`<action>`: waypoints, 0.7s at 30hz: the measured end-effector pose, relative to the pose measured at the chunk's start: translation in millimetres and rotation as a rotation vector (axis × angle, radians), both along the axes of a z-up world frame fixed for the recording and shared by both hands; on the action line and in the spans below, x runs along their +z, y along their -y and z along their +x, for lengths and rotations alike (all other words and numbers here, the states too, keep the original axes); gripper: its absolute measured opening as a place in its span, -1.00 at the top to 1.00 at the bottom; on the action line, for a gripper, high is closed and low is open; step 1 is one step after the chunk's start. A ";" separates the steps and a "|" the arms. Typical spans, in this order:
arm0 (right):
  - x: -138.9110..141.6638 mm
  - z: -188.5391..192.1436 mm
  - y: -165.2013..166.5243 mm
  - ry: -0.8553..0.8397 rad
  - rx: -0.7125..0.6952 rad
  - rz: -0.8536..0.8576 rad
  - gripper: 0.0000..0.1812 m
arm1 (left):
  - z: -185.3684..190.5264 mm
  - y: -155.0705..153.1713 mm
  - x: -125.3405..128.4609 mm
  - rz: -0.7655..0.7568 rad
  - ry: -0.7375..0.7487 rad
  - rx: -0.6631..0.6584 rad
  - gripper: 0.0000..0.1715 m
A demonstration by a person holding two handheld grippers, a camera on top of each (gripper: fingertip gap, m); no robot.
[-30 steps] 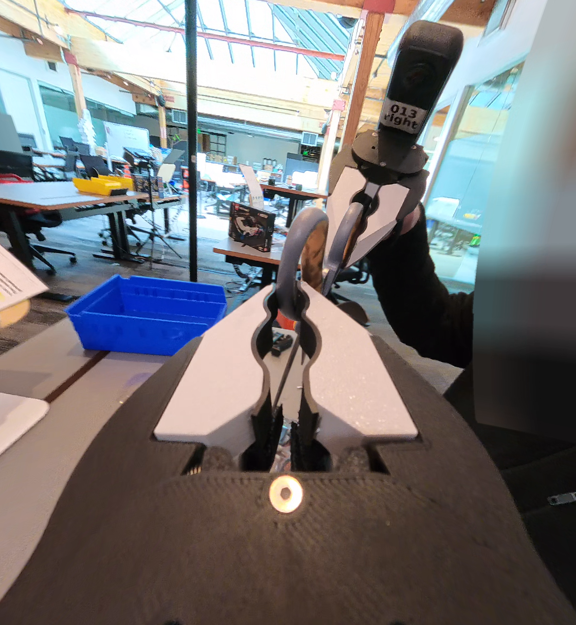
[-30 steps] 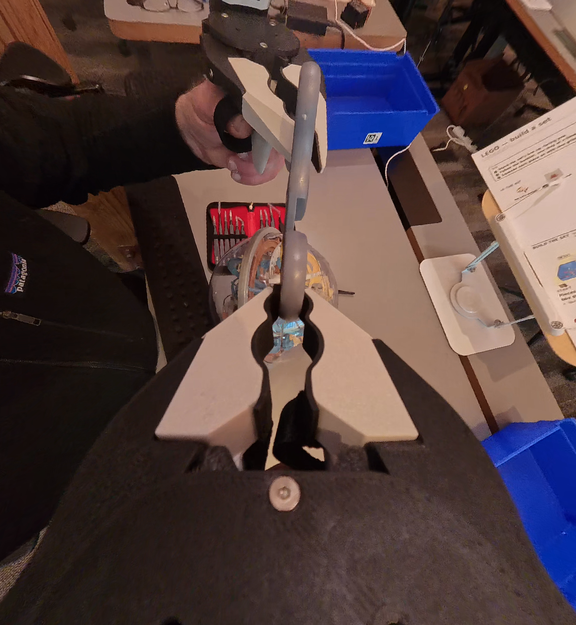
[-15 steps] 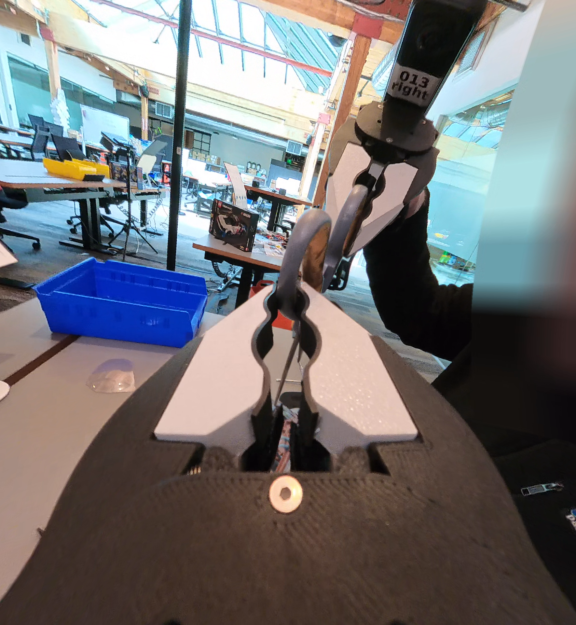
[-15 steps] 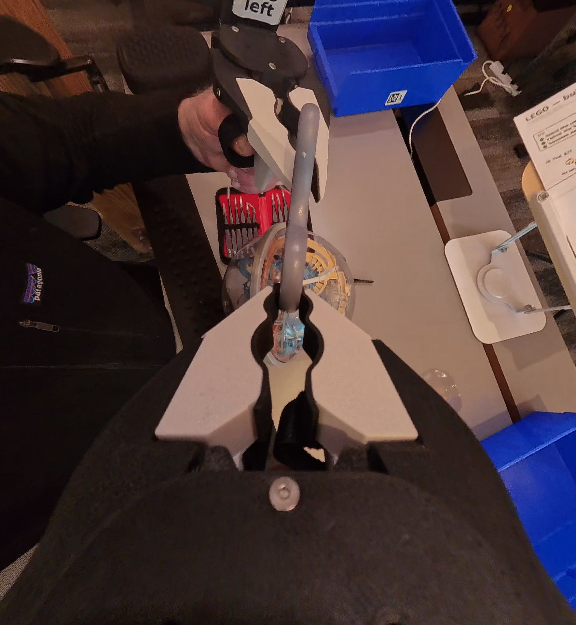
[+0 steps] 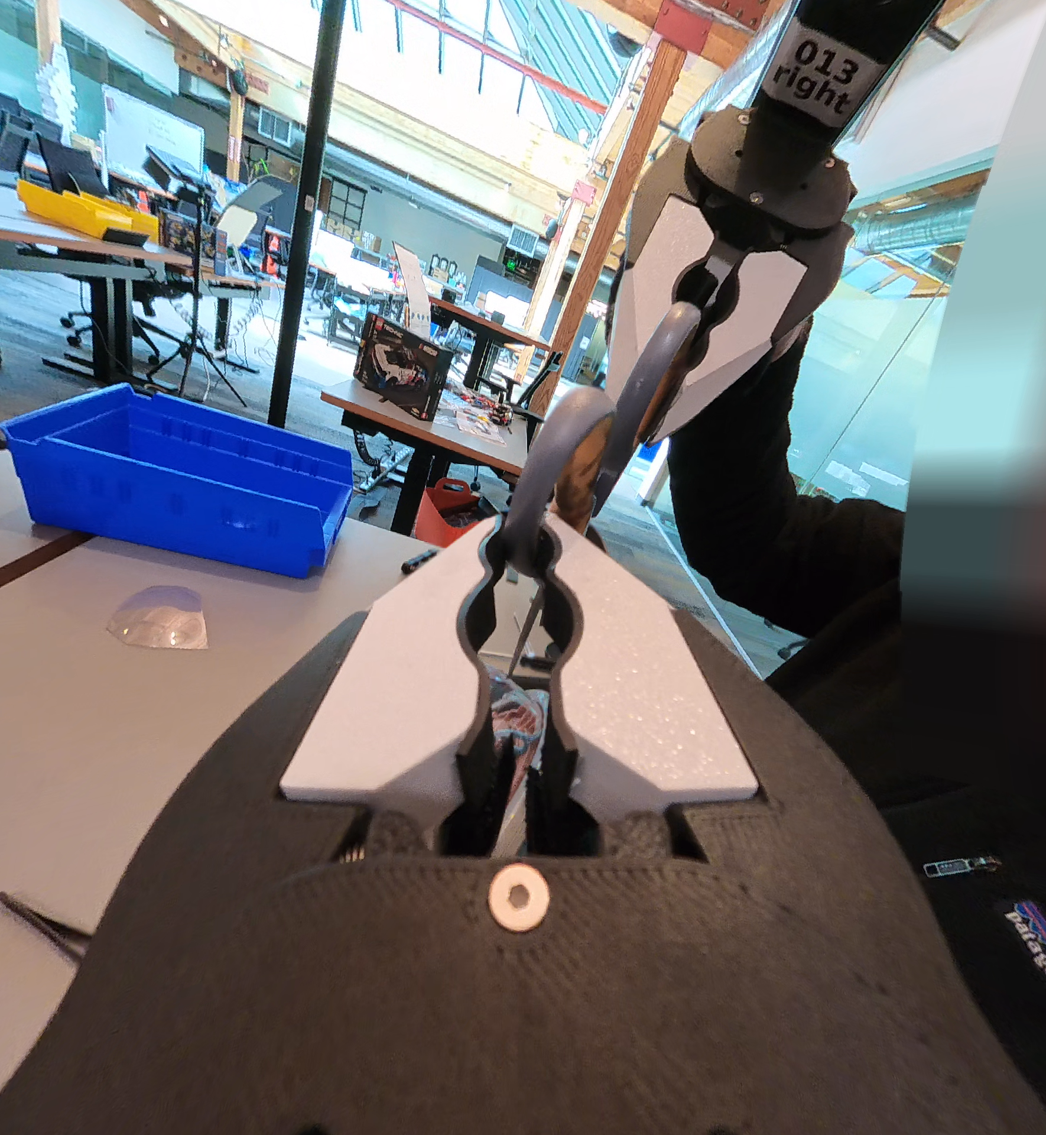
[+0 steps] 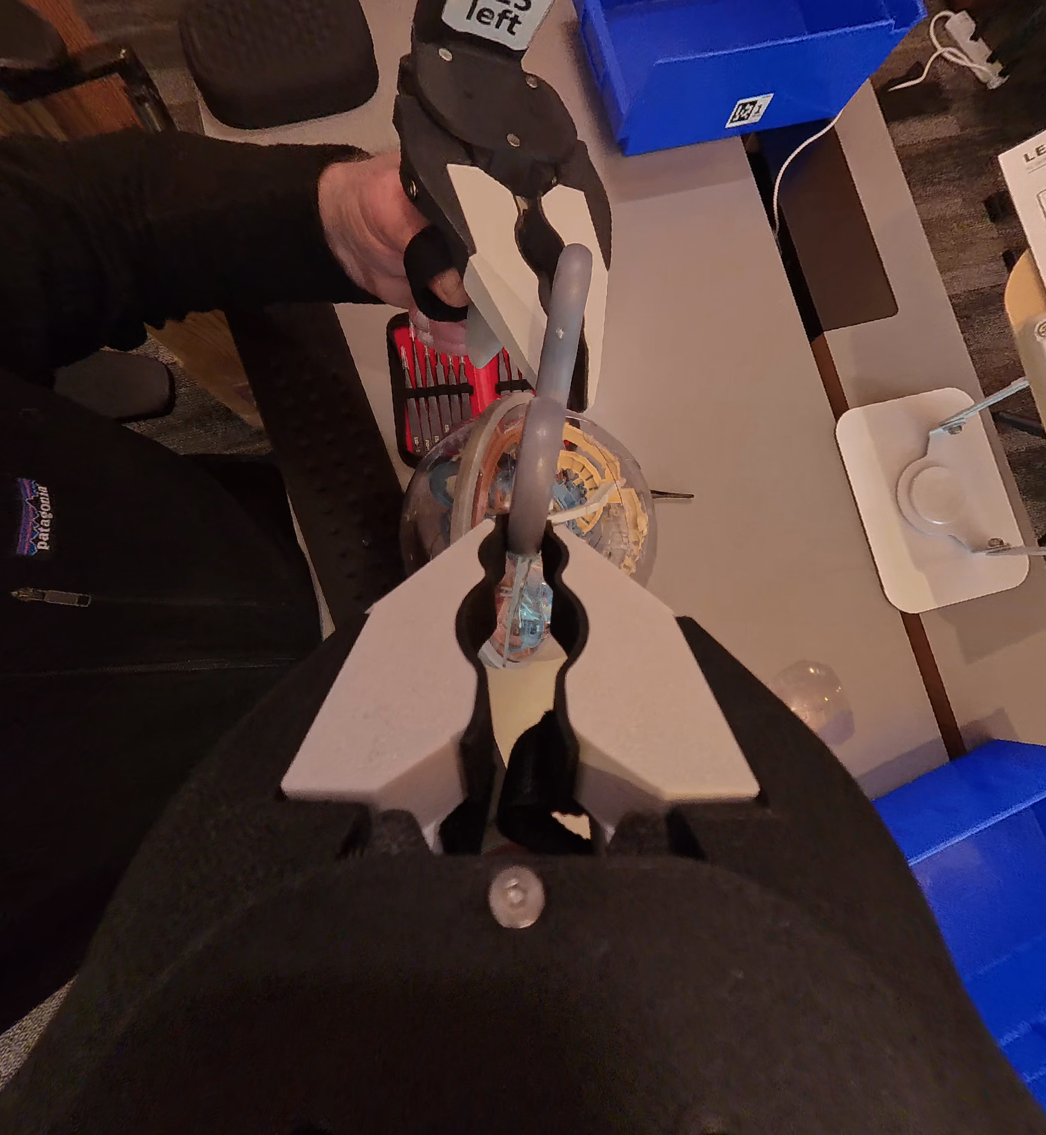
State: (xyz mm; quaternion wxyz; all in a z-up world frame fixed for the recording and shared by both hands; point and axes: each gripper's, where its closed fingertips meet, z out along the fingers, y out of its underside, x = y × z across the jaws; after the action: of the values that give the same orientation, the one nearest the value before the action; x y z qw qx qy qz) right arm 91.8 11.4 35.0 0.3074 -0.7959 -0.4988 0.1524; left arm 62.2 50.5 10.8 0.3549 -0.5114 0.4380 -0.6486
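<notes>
Both tongs, left (image 5: 519, 556) and right (image 6: 523, 540), pinch grey scissors (image 6: 539, 467) above a grey counter (image 6: 711, 344) in a big bright room.

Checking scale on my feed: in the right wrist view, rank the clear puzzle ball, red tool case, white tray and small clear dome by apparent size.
1. clear puzzle ball
2. white tray, close to the ball; the ball sits partly behind the gripper, so unsure
3. red tool case, mostly hidden, so unsure
4. small clear dome
</notes>
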 end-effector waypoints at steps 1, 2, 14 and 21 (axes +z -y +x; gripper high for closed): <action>3.2 -0.4 0.5 -0.004 0.003 0.007 0.92 | -0.7 1.0 5.1 0.011 0.014 0.005 0.94; 8.0 -1.1 1.0 -0.013 0.007 0.018 0.92 | -1.4 1.7 10.5 0.033 0.017 0.011 0.94; -3.8 7.1 -1.7 -0.066 -0.003 0.021 0.91 | 10.2 0.6 -4.2 0.132 -0.064 0.056 0.94; -14.7 13.7 4.1 -0.094 0.006 0.022 0.91 | 20.4 9.8 -15.6 0.193 -0.111 0.048 0.94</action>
State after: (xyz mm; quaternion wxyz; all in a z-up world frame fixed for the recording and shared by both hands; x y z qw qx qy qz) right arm 105.5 7.3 20.2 0.3388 -0.7828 -0.4880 0.1851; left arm 82.6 40.7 -4.8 0.3931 -0.5202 0.5050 -0.5655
